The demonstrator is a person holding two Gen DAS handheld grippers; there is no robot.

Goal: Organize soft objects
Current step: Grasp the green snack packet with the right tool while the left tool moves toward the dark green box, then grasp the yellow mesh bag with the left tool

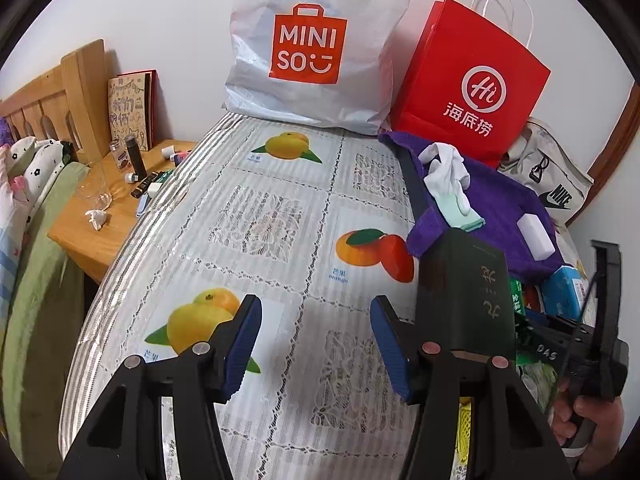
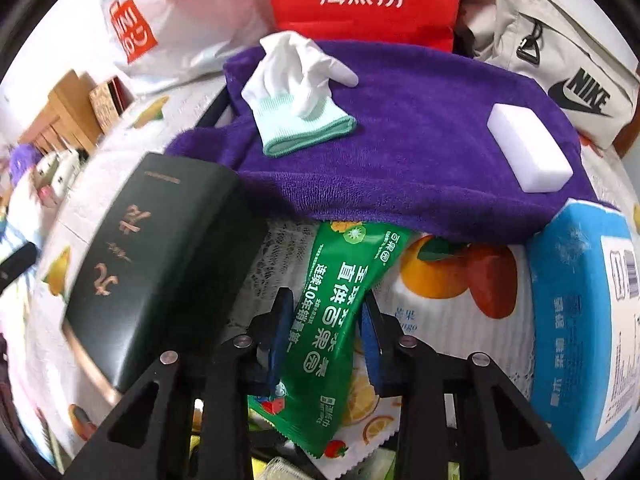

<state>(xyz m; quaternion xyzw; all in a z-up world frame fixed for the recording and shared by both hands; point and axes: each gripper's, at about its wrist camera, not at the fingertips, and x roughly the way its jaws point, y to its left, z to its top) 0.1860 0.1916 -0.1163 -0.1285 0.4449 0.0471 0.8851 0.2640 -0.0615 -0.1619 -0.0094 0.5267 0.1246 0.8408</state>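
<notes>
Straddling a green packet [image 2: 334,334], the right gripper [image 2: 325,340] has its jaws narrowed around it. Left gripper [image 1: 315,344] gapes wide over the tablecloth [image 1: 256,216], holding nothing. Purple towel [image 2: 420,152] carries a white glove [image 2: 298,92] and white sponge [image 2: 528,152].

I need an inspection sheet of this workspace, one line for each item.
Surface: table under a fruit-print lace cover.
Job's things: purple towel carrying a white glove and a white sponge; green packet; blue tissue pack.
Clutter: dark box, Miniso bag, red bag, Nike bag.
Grippers: left gripper open, empty; right gripper around the packet, whether shut on it is unclear.
Cables: nothing seen.
Surroundings: nightstand with small items, bed, white wall.
</notes>
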